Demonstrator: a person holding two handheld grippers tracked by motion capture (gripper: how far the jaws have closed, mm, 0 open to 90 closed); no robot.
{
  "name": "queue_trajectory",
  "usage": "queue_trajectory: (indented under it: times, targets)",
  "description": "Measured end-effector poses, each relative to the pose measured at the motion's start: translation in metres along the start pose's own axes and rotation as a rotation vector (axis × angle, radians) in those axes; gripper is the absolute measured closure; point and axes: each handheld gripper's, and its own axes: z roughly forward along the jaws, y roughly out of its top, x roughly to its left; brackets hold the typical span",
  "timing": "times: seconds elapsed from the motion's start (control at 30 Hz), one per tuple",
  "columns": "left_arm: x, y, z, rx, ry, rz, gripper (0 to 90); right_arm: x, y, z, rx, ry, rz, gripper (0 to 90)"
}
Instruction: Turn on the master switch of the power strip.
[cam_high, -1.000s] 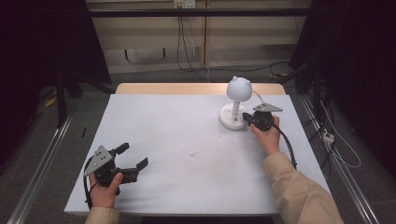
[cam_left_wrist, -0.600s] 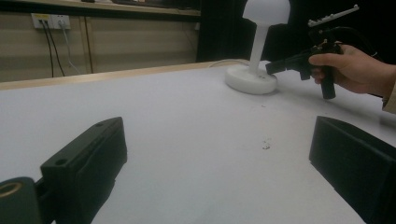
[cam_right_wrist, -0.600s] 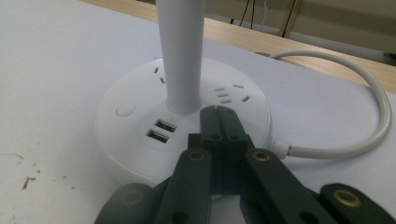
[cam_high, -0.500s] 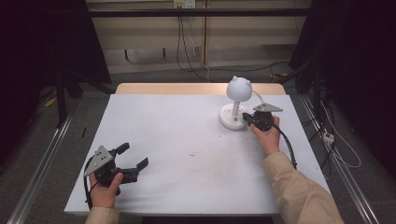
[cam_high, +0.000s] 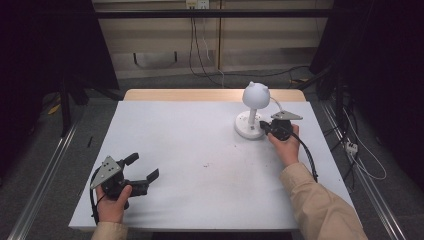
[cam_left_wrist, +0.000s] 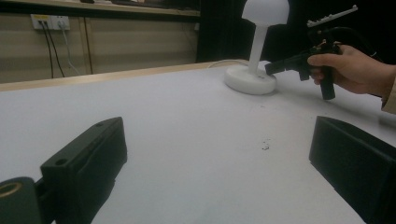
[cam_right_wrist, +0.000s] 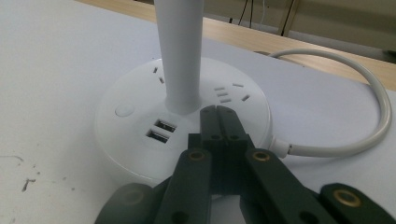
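A white desk lamp (cam_high: 253, 109) with a round base (cam_right_wrist: 140, 126) and a dome head stands at the table's far right. Its base (cam_left_wrist: 250, 80) carries two USB ports (cam_right_wrist: 158, 130), a small round button (cam_right_wrist: 124, 110) and socket slots. My right gripper (cam_high: 263, 126) is shut, with nothing between its jaws; the tips (cam_right_wrist: 218, 114) rest over the top of the base just in front of the lamp's stem (cam_right_wrist: 180, 51). My left gripper (cam_high: 142, 167) sits open near the table's front left corner, its jaws (cam_left_wrist: 84, 163) wide apart over bare table.
A white cord (cam_right_wrist: 373, 116) loops from the lamp's base toward the table's back edge. The table (cam_high: 190, 150) has a white top with a few small dark specks (cam_high: 207, 165) near the middle. Metal rails (cam_high: 45, 165) run along both sides of the table on the floor.
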Motion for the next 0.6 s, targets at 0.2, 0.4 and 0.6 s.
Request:
queue_trajectory:
  times: [0.2, 0.4, 0.6]
  targets:
    - [-0.0004, 0.0001, 0.0001, -0.001, 0.001, -0.001, 3.9, 0.0015, 0.0007, 0.0, 0.009, -0.007, -0.002, 90.0]
    - [-0.0003, 0.0003, -0.0002, -0.002, 0.001, -0.001, 3.9, 0.0015, 0.0009, -0.0001, 0.012, -0.007, 0.002, 90.0]
    - [0.0002, 0.0004, -0.0002, -0.003, 0.001, -0.001, 3.9, 0.0008, 0.0011, 0.0002, 0.016, -0.004, 0.007, 90.0]
